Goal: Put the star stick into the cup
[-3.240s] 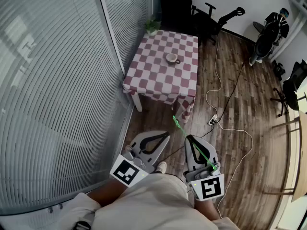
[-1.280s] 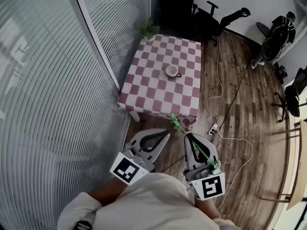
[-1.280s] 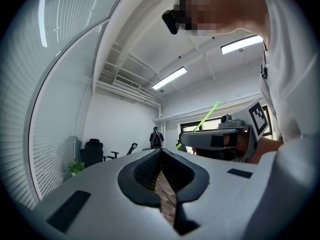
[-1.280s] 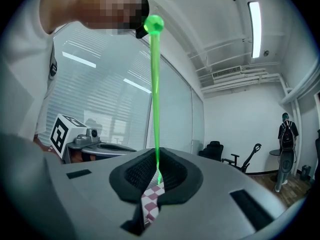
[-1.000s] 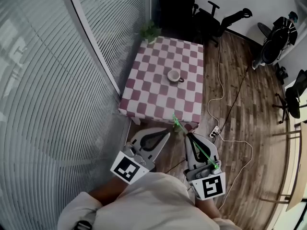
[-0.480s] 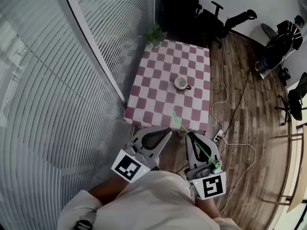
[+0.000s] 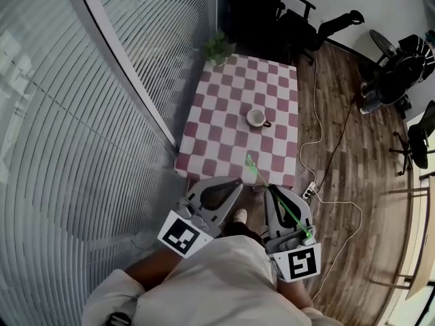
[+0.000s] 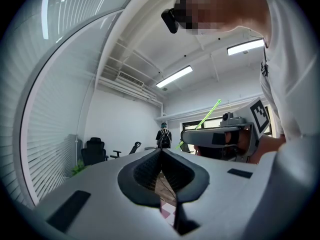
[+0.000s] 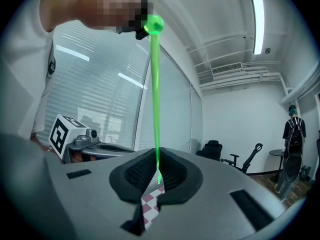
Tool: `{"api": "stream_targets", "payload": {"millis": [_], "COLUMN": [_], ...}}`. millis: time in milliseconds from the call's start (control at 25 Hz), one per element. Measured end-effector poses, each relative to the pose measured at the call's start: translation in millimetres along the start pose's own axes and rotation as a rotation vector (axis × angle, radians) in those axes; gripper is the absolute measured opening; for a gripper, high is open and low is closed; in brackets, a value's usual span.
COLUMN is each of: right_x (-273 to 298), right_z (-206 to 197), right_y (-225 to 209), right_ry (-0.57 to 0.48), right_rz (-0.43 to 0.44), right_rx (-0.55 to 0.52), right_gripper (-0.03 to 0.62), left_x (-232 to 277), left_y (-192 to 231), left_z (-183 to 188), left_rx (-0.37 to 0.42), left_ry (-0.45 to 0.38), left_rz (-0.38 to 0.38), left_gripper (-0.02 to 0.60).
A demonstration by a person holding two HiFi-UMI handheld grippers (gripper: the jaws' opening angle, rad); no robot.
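A white cup (image 7: 256, 117) stands on a small table (image 7: 217, 141) with a red-and-white checkered cloth, ahead of both grippers. The green star stick (image 7: 262, 177) is held in my right gripper (image 7: 271, 189), which is shut on its shaft. The star end points toward the table's near edge, and the ball end lies back over the gripper body. In the right gripper view the stick (image 9: 154, 84) rises steeply from the closed jaws. My left gripper (image 7: 237, 183) is level beside it, shut with nothing in it, just short of the table edge. From the left gripper (image 8: 161, 152) view the stick (image 8: 205, 119) shows to the right.
A glass wall with blinds (image 7: 102, 114) runs along the left. A potted plant (image 7: 217, 46) and black office chairs (image 7: 299, 19) stand behind the table. A white cable and a power strip (image 7: 310, 190) lie on the wood floor at right. A person (image 9: 291, 149) stands far off.
Both grippers have moved forward together toward the table, which now lies closer below them. The right gripper's hold on the stick is unchanged, and the left stays shut.
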State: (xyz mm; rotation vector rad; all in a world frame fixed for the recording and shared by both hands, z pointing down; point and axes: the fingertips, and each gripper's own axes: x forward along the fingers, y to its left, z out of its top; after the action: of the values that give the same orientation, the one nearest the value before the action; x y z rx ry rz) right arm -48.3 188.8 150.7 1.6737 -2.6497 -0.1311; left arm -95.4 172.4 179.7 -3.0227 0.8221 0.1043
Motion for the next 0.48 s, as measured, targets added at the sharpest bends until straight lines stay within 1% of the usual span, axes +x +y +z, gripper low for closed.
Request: {"api": "stream_targets", "payload": {"millis": [120, 200, 480], "right_x": [4, 9, 26], "right_z": [-4, -1, -3], "right_y": [-7, -13, -41], "right_ry": [0.007, 0.0, -0.008], "right_rz": [0.011, 0.01, 0.029], "right_rx": [-0.017, -0.007, -0.002], "right_gripper": [0.038, 0.04, 0.038], "left_x": [6, 12, 41], "left_y": [3, 6, 19], "left_z": [1, 1, -3], "left_rx": [-0.01, -0.011, 0.009], "left_ry": [-0.004, -0.005, 0.001], "left_rz": [0.004, 0.008, 0.021], "left_gripper": [0.031, 0.031, 0.031]}}
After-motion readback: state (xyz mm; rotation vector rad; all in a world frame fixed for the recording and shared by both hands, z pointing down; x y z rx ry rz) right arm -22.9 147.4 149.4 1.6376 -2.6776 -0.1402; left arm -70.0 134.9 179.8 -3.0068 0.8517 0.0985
